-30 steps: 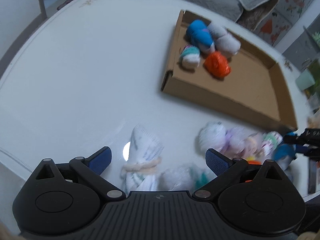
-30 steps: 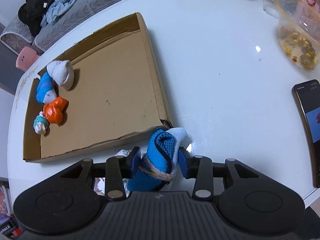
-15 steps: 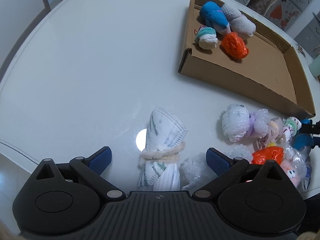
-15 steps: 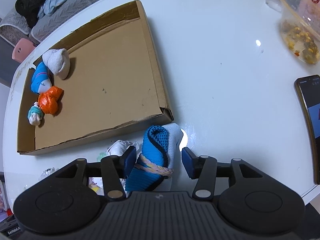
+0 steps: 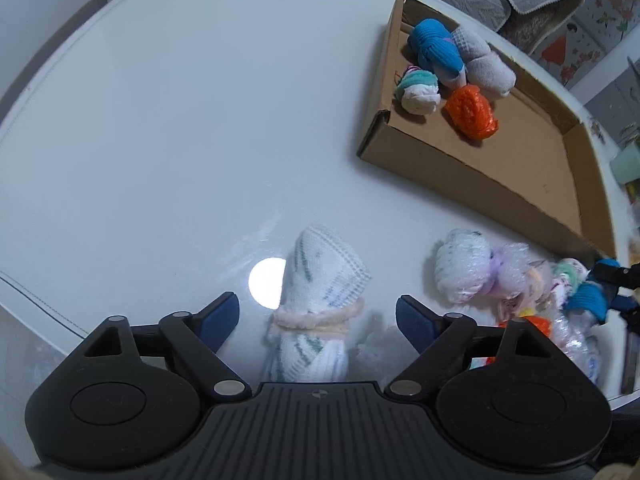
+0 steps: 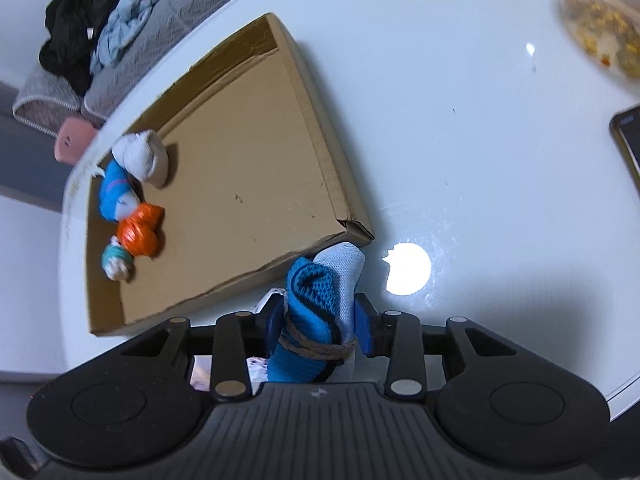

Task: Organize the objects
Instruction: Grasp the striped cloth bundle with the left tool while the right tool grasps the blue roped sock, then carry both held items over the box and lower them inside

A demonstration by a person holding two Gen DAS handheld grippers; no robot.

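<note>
Right wrist view: your right gripper (image 6: 318, 320) pinches a blue-and-white sock bundle (image 6: 320, 308) tied with a tan band, low in the centre of the frame; the jaws have just been closing, and both blue pads now press its sides. The bundle's tip overlaps the near corner of the cardboard tray (image 6: 320, 152), which fills the left half of the picture on the white table (image 6: 460, 140). Four rolled bundles sit together at the tray's left end: a grey-white one (image 6: 142, 156), a blue one (image 6: 114, 192), an orange one (image 6: 140, 232) and a small teal-and-white one (image 6: 116, 262), touching in a line. A phone's edge (image 6: 628, 140) shows at far right, and a clear container of food (image 6: 600, 36) sits blurred at upper right.

Left wrist view: your left gripper (image 5: 318, 316) stands spread, its jaws having just been closing, with a white sock bundle with green marks (image 5: 320, 300) between them, bound by a cream band; neither pad touches it. A heap of further bundles (image 5: 500, 280) lies at lower right, just below the tray's near wall, and the right gripper's blue bundle appears at the far right edge.
</note>
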